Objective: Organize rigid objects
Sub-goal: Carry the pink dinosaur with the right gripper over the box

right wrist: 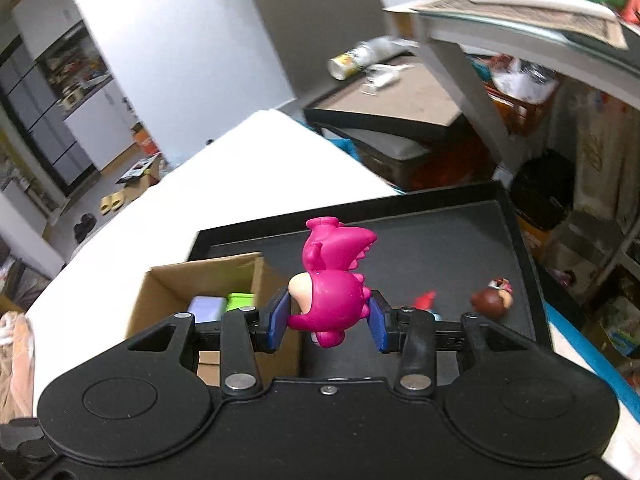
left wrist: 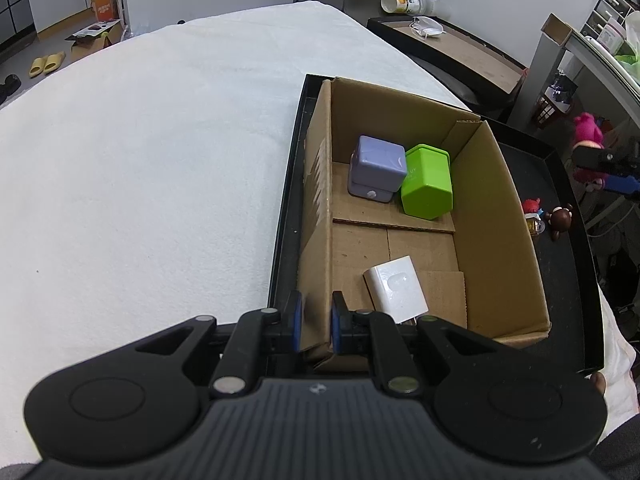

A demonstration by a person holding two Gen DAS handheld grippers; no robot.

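My left gripper is shut on the near left wall of an open cardboard box. Inside the box lie a purple case, a green case and a flat white box. The box stands in a black tray. My right gripper is shut on a pink dinosaur figure, held in the air above the tray just right of the cardboard box. The left wrist view shows that figure at the far right.
A red figure and a brown figure lie on the tray right of the box; the right wrist view shows the brown figure too. A white cloth covers the table. A low side table with a cup stands behind.
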